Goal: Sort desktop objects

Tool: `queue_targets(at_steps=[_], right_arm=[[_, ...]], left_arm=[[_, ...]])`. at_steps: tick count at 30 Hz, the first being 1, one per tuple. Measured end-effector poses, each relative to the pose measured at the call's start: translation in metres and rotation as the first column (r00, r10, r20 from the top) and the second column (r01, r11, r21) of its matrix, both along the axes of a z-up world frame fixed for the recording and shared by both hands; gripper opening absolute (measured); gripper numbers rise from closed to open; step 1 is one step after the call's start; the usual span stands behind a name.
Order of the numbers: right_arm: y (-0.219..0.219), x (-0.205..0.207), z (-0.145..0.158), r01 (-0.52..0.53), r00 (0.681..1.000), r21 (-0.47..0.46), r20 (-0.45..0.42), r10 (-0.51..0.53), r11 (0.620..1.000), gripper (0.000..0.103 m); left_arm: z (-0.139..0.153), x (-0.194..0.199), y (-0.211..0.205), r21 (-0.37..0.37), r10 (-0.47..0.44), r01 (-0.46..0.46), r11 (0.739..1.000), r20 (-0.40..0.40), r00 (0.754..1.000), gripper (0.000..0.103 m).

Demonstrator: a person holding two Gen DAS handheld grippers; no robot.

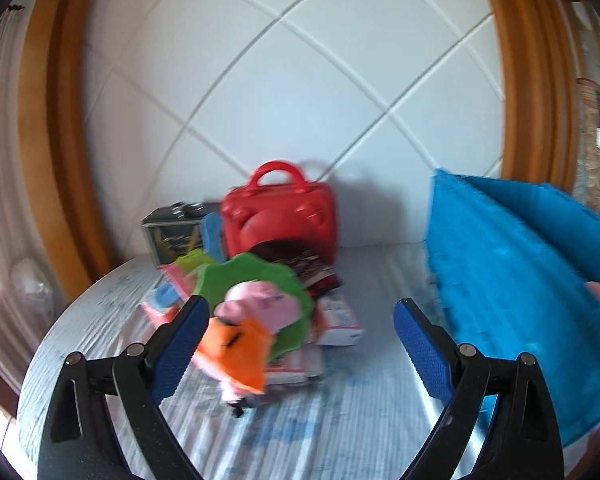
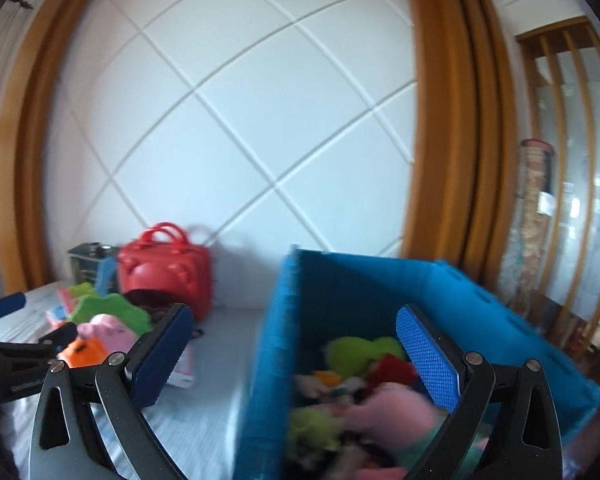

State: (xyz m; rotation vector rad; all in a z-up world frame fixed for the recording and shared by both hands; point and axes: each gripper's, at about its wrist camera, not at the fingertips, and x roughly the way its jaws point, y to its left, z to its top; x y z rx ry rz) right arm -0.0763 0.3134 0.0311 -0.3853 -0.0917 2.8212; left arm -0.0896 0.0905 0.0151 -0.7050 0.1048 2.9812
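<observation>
- Our left tongs (image 1: 300, 320) are spread wide with nothing gripped. They point at a messy pile on the desk (image 1: 340, 420), which has a pale striped cover.
- Closest in that pile is a pink plush toy (image 1: 256, 308) with an orange piece (image 1: 236, 352) on it, lying on a green wavy-edged thing (image 1: 260, 276) and some flat white boxes (image 1: 336, 320).
- Behind the pile a red handbag (image 1: 280, 216) stands by the white quilted wall, with a small dark box (image 1: 172, 232) to its left.
- Our right tongs (image 2: 292, 344) are wide open too and empty, sitting over the near rim of the blue storage bin (image 2: 480, 304).
- The bin already holds a jumble of soft toys (image 2: 364, 392) in green, pink and red. It's too blurry to say more.
</observation>
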Motion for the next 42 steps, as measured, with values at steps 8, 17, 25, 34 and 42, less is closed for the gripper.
queue_targets(at_steps=[8, 17, 25, 34, 42], right_arm=[[-0.057, -0.145, -0.048, -0.117, 0.959, -0.136, 0.241, 0.148, 0.984, 0.103], [-0.107, -0.330, -0.095, -0.141, 0.876, -0.193, 0.433, 0.213, 0.971, 0.103], [-0.158, -0.496, -0.153, -0.134, 0.790, -0.124, 0.586, 0.181, 0.983, 0.103], [-0.154, -0.483, -0.272, -0.196, 0.538, -0.106, 0.819, 0.197, 0.975, 0.102], [-0.097, -0.361, -0.291, -0.118, 0.523, -0.131, 0.835, 0.173, 0.984, 0.103]], left_arm=[[-0.051, -0.083, -0.123, -0.034, 0.137, -0.134, 0.990, 0.154, 0.979, 0.094], [-0.087, -0.223, -0.221, -0.077, 0.240, -0.227, 0.971, 0.290, 0.927, 0.094], [-0.121, -0.353, -0.206, -0.058, 0.148, -0.136, 0.989, 0.374, 0.916, 0.094], [-0.178, -0.334, -0.194, -0.140, 0.048, 0.021, 0.990, 0.473, 0.880, 0.100], [-0.179, -0.250, -0.238, -0.216, 0.134, -0.036, 0.976, 0.456, 0.880, 0.103]])
